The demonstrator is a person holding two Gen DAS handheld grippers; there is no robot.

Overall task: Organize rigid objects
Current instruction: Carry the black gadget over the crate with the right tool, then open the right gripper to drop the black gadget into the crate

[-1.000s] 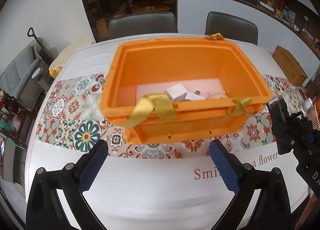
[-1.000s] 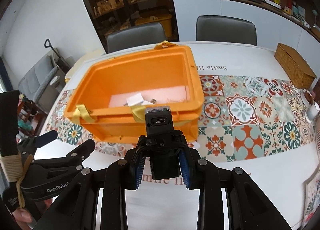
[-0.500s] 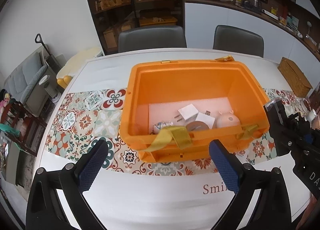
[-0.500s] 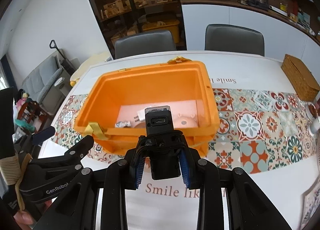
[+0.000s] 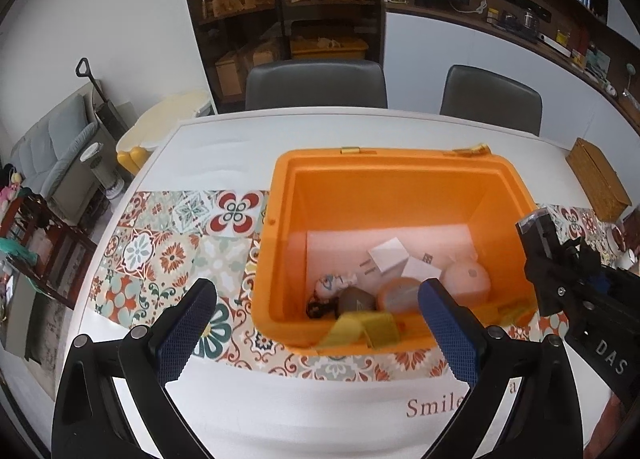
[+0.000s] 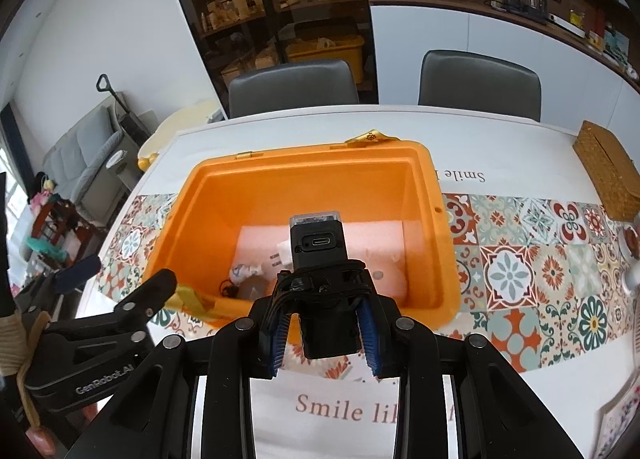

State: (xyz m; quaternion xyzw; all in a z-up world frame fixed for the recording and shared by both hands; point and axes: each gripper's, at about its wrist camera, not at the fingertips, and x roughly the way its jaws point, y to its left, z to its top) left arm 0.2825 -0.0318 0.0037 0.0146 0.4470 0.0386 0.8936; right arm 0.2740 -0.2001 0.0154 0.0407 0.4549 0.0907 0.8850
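An open orange bin (image 5: 396, 183) (image 6: 304, 187) stands on the table. Inside lie a white charger (image 5: 387, 259), a pink round piggy bank (image 5: 466, 279), a brown pouch (image 5: 356, 299) and other small items. My left gripper (image 5: 320, 327) is open and empty, just before the bin's near wall. My right gripper (image 6: 324, 333) is shut on a black device (image 6: 320, 259) with a USB-C port and holds it upright above the bin's near rim. The device also shows at the right of the left wrist view (image 5: 544, 255).
A wicker box (image 6: 608, 175) sits at the table's far right. Two grey chairs (image 5: 316, 85) stand behind the table. A patterned runner (image 6: 540, 259) crosses the table. Yellow straps (image 5: 364, 329) hang over the bin's near rim.
Both grippers have risen and tilted down, so more of the bin's inside shows. The black device has moved forward over the bin's near rim.
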